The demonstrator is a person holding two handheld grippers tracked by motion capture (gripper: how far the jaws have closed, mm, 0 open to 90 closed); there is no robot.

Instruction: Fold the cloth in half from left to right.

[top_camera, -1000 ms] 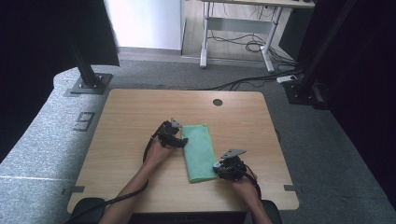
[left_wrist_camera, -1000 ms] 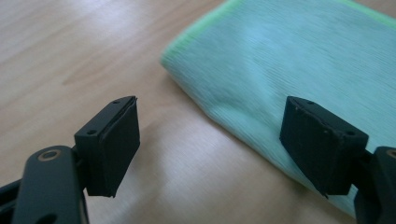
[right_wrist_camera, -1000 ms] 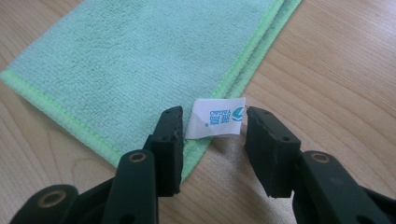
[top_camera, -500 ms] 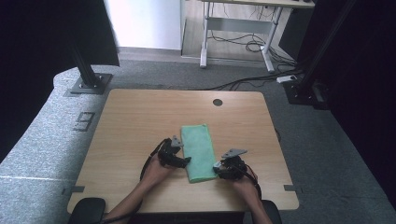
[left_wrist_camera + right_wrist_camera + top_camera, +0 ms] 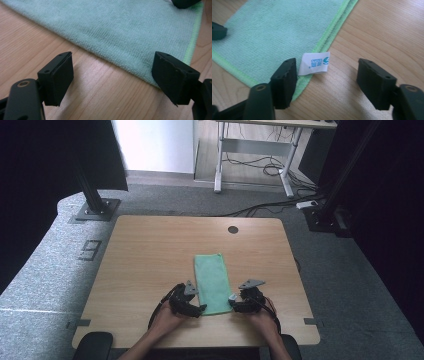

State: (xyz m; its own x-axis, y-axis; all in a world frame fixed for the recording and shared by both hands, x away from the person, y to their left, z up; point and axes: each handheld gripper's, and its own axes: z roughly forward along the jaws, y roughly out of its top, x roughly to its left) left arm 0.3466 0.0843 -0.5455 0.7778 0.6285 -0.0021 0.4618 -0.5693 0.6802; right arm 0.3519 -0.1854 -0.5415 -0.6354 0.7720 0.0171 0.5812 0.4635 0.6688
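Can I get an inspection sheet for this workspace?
Surface: light wooden table, round hole near far edge.
Job's things: green microfibre cloth folded into a strip, flat; white label at near right corner.
Clutter: nothing seen.
Grippers: left gripper open at near left corner; right gripper just opened, nothing pinched.
Cables: black cable trails from left gripper.
Surroundings: grey carpet, black cables under far desk.

- A light wooden desk (image 5: pixel 150 265) is seen across the middle of the frame, with a round dark hole (image 5: pixel 233 229) near its far edge.
- Grey carpet (image 5: pixel 45 275) is laid around it.
- A black post on a base plate (image 5: pixel 95 209) is set at the upper left.
- A white-legged table frame (image 5: pixel 255 155) and loose cables (image 5: pixel 260 169) are seen at the top.
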